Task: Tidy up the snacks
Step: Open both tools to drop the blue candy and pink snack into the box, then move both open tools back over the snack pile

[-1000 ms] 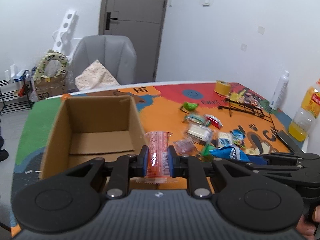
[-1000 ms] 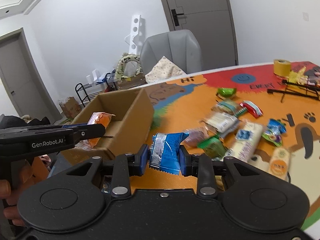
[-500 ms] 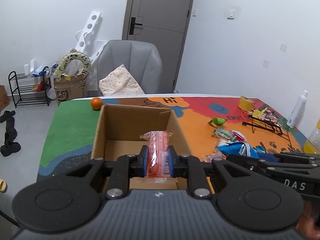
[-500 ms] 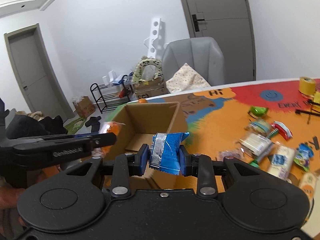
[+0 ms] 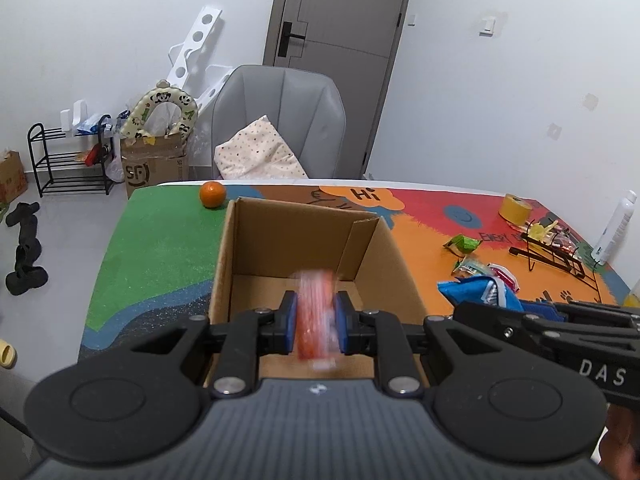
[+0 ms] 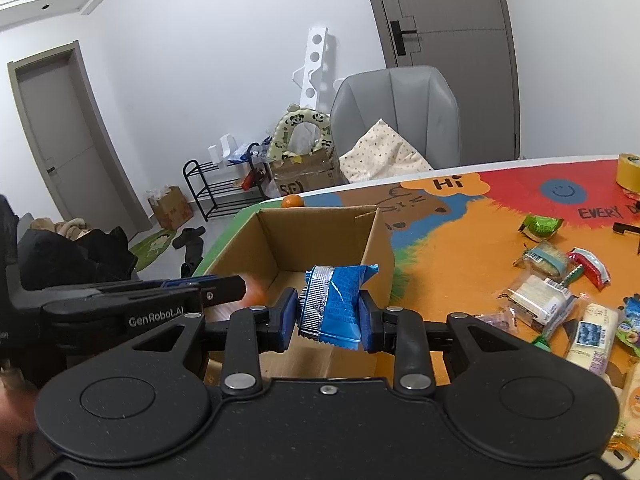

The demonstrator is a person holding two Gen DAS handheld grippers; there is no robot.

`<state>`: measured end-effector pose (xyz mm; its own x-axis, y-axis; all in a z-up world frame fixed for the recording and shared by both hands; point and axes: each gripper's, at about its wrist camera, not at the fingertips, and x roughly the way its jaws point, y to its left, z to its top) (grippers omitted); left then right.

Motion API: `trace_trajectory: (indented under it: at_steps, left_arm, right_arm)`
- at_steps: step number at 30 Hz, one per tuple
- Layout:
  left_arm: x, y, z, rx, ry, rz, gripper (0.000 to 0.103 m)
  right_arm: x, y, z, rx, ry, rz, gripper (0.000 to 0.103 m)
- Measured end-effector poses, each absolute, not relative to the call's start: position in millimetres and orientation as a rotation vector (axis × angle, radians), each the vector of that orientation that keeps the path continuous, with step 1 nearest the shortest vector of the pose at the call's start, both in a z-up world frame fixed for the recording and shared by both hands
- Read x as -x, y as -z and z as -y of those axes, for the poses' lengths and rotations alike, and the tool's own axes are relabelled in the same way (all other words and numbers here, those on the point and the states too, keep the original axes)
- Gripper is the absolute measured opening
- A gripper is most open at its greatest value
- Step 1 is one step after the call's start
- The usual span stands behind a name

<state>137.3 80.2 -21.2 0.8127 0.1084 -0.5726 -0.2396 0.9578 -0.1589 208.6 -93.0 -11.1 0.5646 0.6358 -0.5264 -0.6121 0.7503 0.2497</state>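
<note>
An open cardboard box (image 5: pixel 240 264) stands on the colourful table mat; it also shows in the right wrist view (image 6: pixel 264 236). My left gripper (image 5: pixel 316 322) is over the box's near edge, its jaws slightly parted, and a blurred orange-red snack packet (image 5: pixel 316 316) sits between them. My right gripper (image 6: pixel 329 314) is shut on a blue snack packet (image 6: pixel 338 304) and holds it above the box's near right corner. The blue packet shows at the right in the left wrist view (image 5: pixel 476 290).
Several loose snack packets (image 6: pixel 540 296) lie on the mat right of the box. An orange (image 5: pixel 213 195) sits behind the box. A tape roll (image 5: pixel 515 208), a black wire rack (image 5: pixel 552 248) and a white bottle (image 5: pixel 614 228) stand far right. A grey chair (image 5: pixel 280 120) is beyond the table.
Both grippers have moved in over the cardboard box. The orange-red packet is now blurred between the left jaws, which look a little wider apart. The right gripper still holds the blue packet.
</note>
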Motion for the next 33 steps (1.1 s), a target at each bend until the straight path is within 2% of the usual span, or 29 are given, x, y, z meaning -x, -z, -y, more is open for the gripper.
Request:
trace_trajectory:
  at_steps: [8,11,14,15,20,24,26,33]
  left_arm:
    - [-139.2,24.6,-87.5,0.255,-0.218,-0.603,0.019]
    - [-133.3,22.8,-88.9,0.257,-0.233,-0.599,0.024]
    - [-126.1,20.3,-91.9,0.267,-0.235,-0.59,0.04]
    - [-124.0,19.9,-92.6,0.269,-0.241,-0.586,0.05]
    - [-115.5,19.7,-94.4,0.28,-0.259,-0.567,0.073]
    - [-112.0,21.1,-93.1,0.297,-0.254,-0.562,0.086]
    - [-112.1,23.0,-91.6,0.303,-0.256,-0.565,0.089]
    - [-115.0,26.6,-80.6,0.311,-0.228,-0.575,0.094]
  right_arm:
    - [-220.6,16.0,82.1,-0.071,-0.744,-0.667,0.03]
    - [-224.6,16.1,79.4,-0.096,-0.753,-0.663,0.03]
    - [-228.7,15.4,77.2,-0.118,-0.755,-0.664,0.03]
    - [-230.0,15.5,75.9,-0.128,-0.76,-0.663,0.031]
    - [-229.7,13.9,82.1,-0.164,-0.761,-0.647,0.052]
    - [-225.4,15.2,93.9,-0.171,-0.742,-0.642,0.062]
    - [-223.0,18.1,101.1,-0.167,-0.721,-0.644,0.071]
    - [-218.3,26.9,131.6,-0.189,-0.669,-0.653,0.084]
